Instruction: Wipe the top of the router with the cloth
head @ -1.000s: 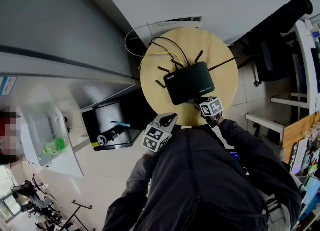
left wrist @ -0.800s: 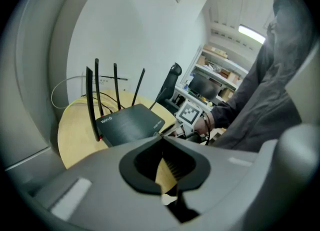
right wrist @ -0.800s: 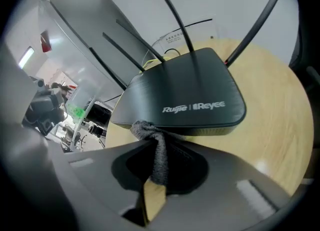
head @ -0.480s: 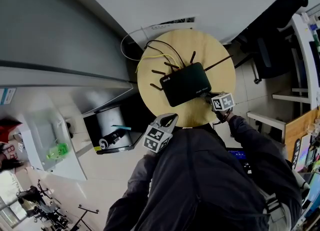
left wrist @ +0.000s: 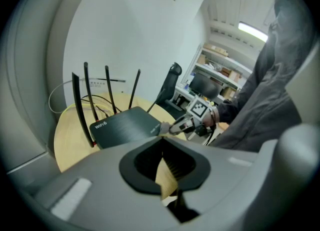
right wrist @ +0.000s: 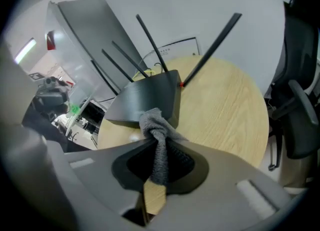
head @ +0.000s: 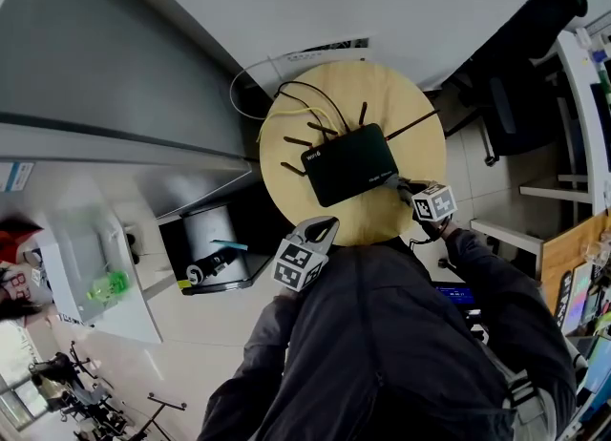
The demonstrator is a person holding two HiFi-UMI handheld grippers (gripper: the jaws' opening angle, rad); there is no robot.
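Router sits flat near the middle of the round wooden tabletop, black and low, with its antennas standing up along the far side. Yellow cable and dark leads run off its back toward the wall edge of the tabletop. My right gripper is at the router's near right corner, fingers clenched on the cloth. In the right gripper view the grey cloth runs up between the fingers in a twisted rope, and its bunched end lies against that corner, at the edge of the top panel. Whether it presses down or only touches, I cannot tell. Most of the router's top is bare and dark. My left gripper hangs at the near rim of the tabletop, well apart from the router. Its fingers are drawn together with nothing between them; in the left gripper view only a thin sliver of tabletop shows through the gap. A black office chair stands off the far right of the tabletop.
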